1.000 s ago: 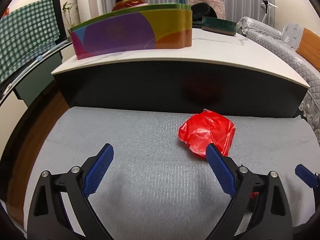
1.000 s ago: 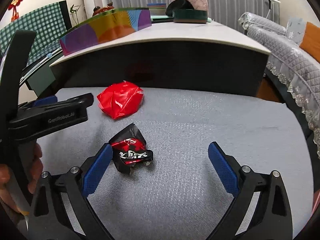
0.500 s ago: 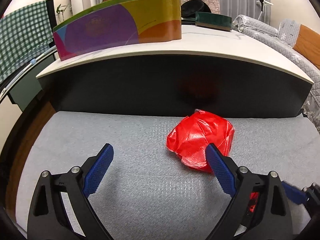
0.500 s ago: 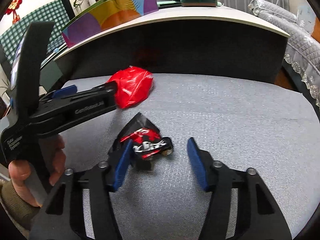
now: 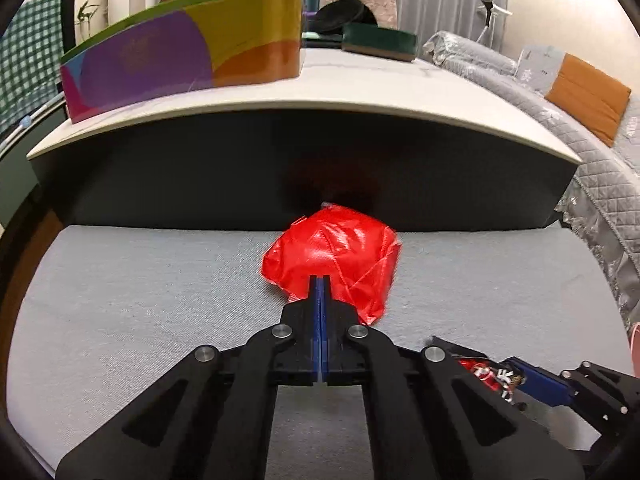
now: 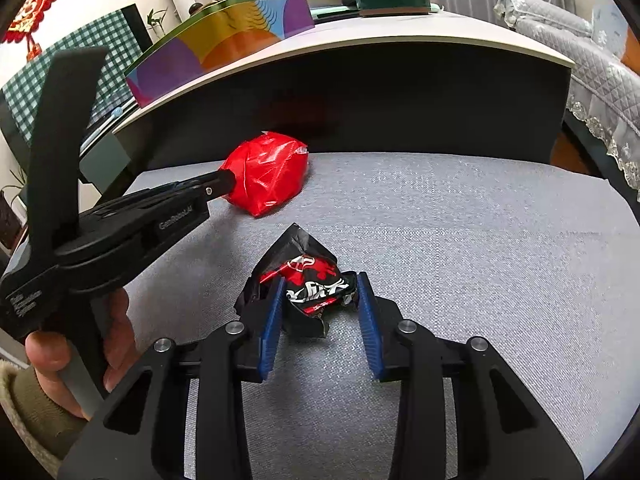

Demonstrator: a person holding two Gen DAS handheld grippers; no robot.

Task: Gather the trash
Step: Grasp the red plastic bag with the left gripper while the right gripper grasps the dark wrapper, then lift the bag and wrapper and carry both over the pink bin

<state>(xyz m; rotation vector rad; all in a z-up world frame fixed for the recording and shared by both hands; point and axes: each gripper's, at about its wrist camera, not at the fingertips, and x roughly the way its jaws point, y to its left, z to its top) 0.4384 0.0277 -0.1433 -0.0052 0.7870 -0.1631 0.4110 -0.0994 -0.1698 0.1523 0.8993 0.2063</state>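
Note:
A crumpled red plastic bag [image 5: 332, 256] lies on the grey fabric surface [image 5: 140, 288], close to the dark side of a low table. My left gripper [image 5: 320, 280] is shut, its blue pads pinched on the bag's near edge; the right wrist view shows its tip [image 6: 228, 178] at the bag [image 6: 268, 172]. A black and red snack wrapper [image 6: 312, 284] lies nearer. My right gripper [image 6: 321, 278] straddles it with jaws closing and both pads touching its sides. The wrapper [image 5: 488, 372] also shows at the lower right of the left wrist view.
The low table's white top [image 5: 360, 92] carries a colourful box [image 5: 180, 56] and a green box [image 5: 380, 40]. A quilted grey sofa [image 5: 560, 92] stands to the right. A person's hand [image 6: 44, 356] holds the left gripper's handle. Grey fabric [image 6: 480, 240] extends to the right.
My left gripper moved up to the red bag and snapped shut on its edge. The right gripper's jaws closed in from wide open onto the snack wrapper.

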